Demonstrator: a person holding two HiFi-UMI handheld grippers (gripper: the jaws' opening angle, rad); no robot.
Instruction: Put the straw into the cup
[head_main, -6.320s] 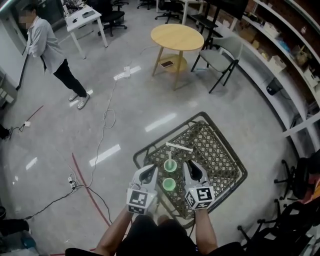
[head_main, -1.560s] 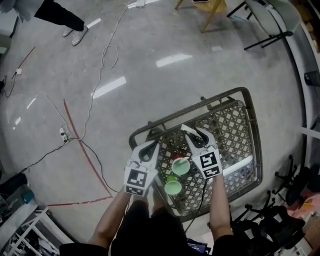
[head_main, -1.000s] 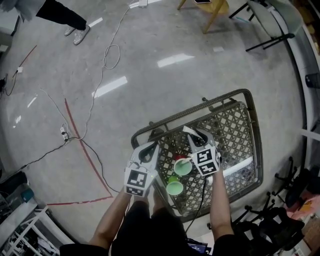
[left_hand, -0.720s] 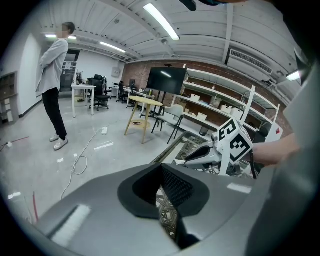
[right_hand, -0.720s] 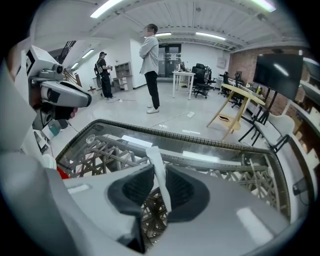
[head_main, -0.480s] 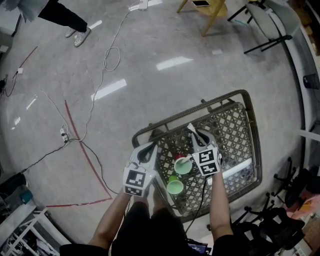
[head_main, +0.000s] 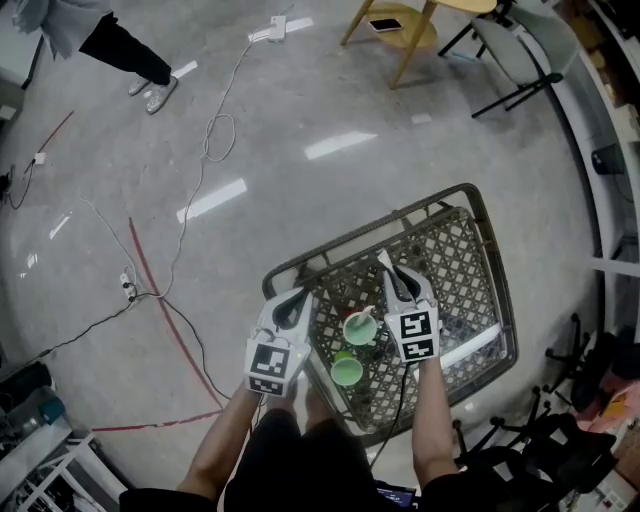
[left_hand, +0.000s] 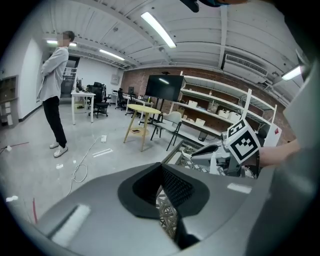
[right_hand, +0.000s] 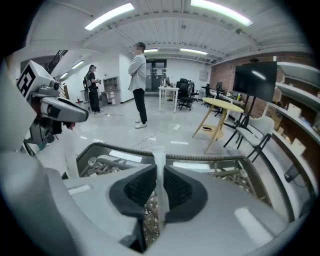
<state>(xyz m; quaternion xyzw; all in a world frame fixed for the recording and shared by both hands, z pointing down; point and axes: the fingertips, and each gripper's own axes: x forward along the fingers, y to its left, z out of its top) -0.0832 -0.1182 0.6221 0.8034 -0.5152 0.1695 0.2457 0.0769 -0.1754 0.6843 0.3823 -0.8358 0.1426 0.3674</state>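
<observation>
Right hand-held gripper (head_main: 395, 278), its jaws having just closed to a narrow pinch on the white straw (right_hand: 159, 165), held it above the wicker tabletop (head_main: 470, 290), the nearer green cup (head_main: 360, 327) just to its left, apparently ready for insertion.

The left claw (left_hand: 161, 167) is pale grey plastic with black ribbed pads, and its marker cube (head_main: 268, 367) is white with a black square pattern; the right claw (right_hand: 159, 172) shows the same grey and black, and its jaws have just been closing, with a translucent white straw (right_hand: 159, 152) between them; a mint-green round plastic cup (head_main: 360, 328) and a second green cup (head_main: 347, 372) are bright against the dark brown lattice-woven worktop (head_main: 455, 255); the glossy concrete floor (head_main: 300, 150) is grey with white light streaks and a red tape line (head_main: 163, 303).
</observation>
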